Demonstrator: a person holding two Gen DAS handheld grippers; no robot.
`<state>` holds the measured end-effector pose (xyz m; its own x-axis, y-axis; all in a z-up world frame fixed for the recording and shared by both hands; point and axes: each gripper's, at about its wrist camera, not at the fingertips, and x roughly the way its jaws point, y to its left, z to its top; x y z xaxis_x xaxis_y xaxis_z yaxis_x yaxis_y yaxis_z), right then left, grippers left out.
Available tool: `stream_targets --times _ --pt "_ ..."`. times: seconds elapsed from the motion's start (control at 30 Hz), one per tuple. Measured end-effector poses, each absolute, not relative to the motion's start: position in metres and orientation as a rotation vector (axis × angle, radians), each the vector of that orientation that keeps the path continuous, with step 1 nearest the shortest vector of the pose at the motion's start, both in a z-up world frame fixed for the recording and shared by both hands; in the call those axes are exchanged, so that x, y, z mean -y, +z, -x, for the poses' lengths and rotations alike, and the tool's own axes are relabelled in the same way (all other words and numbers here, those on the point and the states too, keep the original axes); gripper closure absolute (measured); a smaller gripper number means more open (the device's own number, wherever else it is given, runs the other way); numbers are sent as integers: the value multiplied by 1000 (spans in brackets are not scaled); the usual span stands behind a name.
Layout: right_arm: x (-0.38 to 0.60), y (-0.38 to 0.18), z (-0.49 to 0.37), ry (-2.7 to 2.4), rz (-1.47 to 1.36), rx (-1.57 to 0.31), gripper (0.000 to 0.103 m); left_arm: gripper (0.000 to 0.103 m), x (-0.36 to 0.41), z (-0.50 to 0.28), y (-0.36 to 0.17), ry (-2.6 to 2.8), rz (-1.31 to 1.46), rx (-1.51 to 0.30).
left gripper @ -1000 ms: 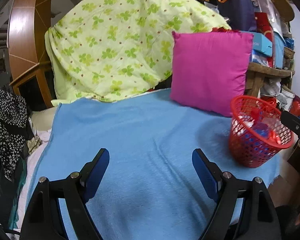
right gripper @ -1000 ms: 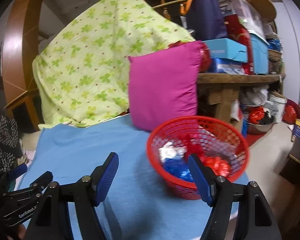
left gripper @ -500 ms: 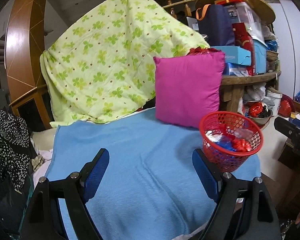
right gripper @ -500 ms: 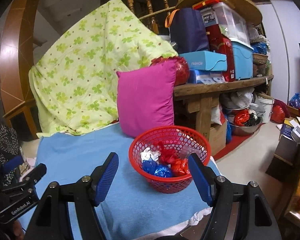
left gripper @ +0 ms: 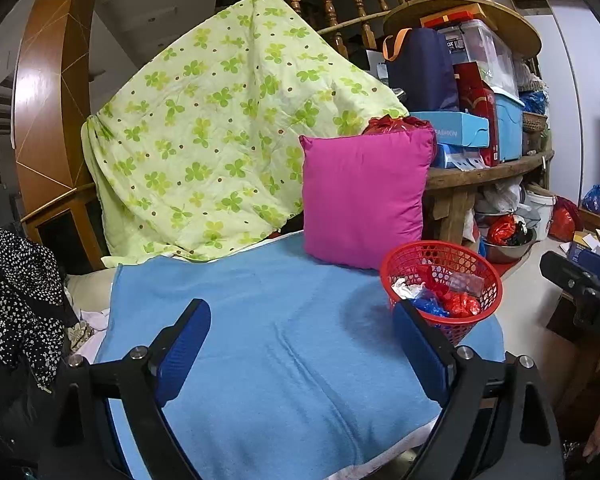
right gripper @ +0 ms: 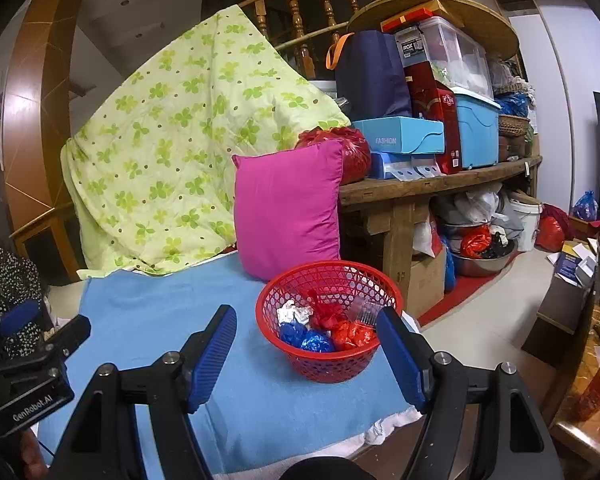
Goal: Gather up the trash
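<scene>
A red mesh basket [right gripper: 296, 356] stands on the blue blanket [right gripper: 148, 320] near its right front corner. It holds crumpled trash: red wrappers [right gripper: 350, 334], blue wrappers [right gripper: 306, 338], a white paper ball [right gripper: 294, 312] and a clear plastic piece [right gripper: 366, 312]. The basket also shows in the left wrist view [left gripper: 484, 320]. My right gripper [right gripper: 306, 354] is open and empty, just in front of the basket. My left gripper [left gripper: 300, 350] is open and empty above the blanket [left gripper: 260, 320], left of the basket.
A pink cushion [right gripper: 286, 208] leans behind the basket, next to a green clover quilt [right gripper: 172, 152]. A wooden shelf [right gripper: 432, 186] with boxes and bags stands to the right. Black spotted cloth [left gripper: 16, 288] lies at the left. Floor clutter lies at far right.
Both grippers have pulled back and up from the bed, so the basket and blanket look smaller and farther. Both stay open and empty.
</scene>
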<state>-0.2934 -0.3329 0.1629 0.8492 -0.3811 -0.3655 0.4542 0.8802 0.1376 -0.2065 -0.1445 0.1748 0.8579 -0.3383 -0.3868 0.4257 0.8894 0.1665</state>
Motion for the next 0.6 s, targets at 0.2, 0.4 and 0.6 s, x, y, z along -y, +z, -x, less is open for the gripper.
stream_targets --times 0.2,0.4,0.6 --pt "330 165 299 -445 -219 -333 27 8 142 212 177 -412 -243 -369" --pt "329 168 300 -447 -212 -332 27 8 141 218 179 -403 -257 -357" --pt "330 170 303 -445 -218 -328 27 8 137 223 180 -413 -230 -377"
